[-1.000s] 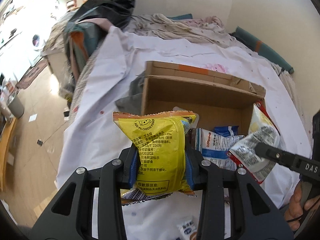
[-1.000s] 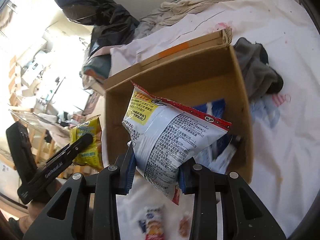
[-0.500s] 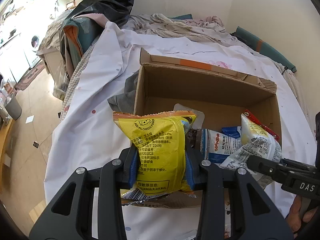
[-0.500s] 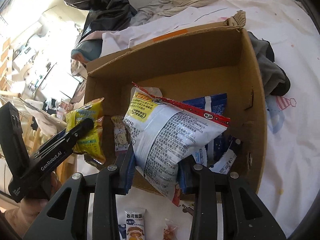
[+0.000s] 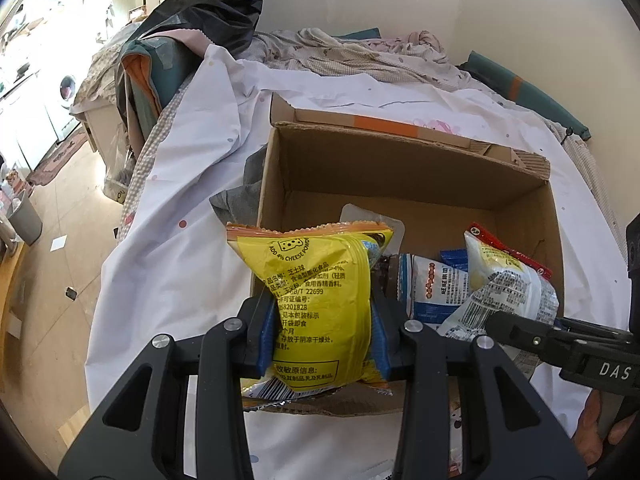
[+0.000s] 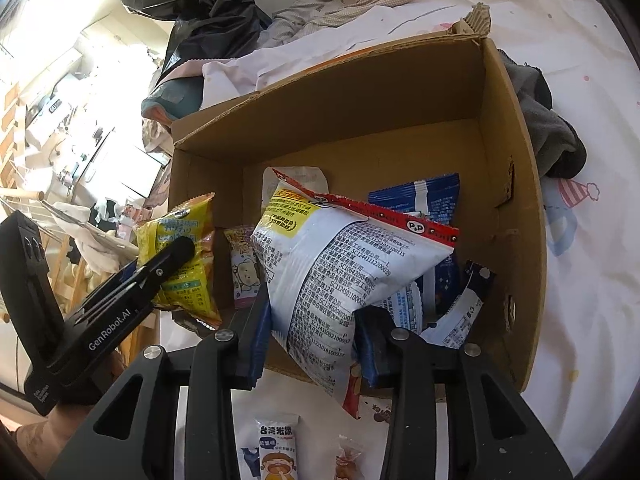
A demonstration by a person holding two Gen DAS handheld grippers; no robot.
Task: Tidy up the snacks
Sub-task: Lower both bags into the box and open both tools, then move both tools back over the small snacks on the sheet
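Note:
My left gripper (image 5: 322, 328) is shut on a yellow cheese snack bag (image 5: 316, 300) and holds it over the near left corner of an open cardboard box (image 5: 400, 160). My right gripper (image 6: 310, 334) is shut on a white snack bag with a red top seam (image 6: 340, 264), held over the box's (image 6: 360, 92) near edge. Each gripper shows in the other's view: the right gripper (image 5: 496, 322) with its white bag (image 5: 504, 280), and the left gripper (image 6: 176, 252) with the yellow bag (image 6: 180, 248). Blue and white packets (image 5: 432, 284) lie on the box floor.
The box stands on a white sheet (image 5: 180, 220) over a bed. A grey cloth (image 6: 548, 120) lies against the box's side. Small snack packets (image 6: 276, 448) lie on the sheet in front of the box. Crumpled bedding (image 5: 360, 52) and a black bag (image 5: 208, 4) lie behind.
Both grippers have moved forward with their bags, from in front of the box to over its near edge. The box looms larger in both views.

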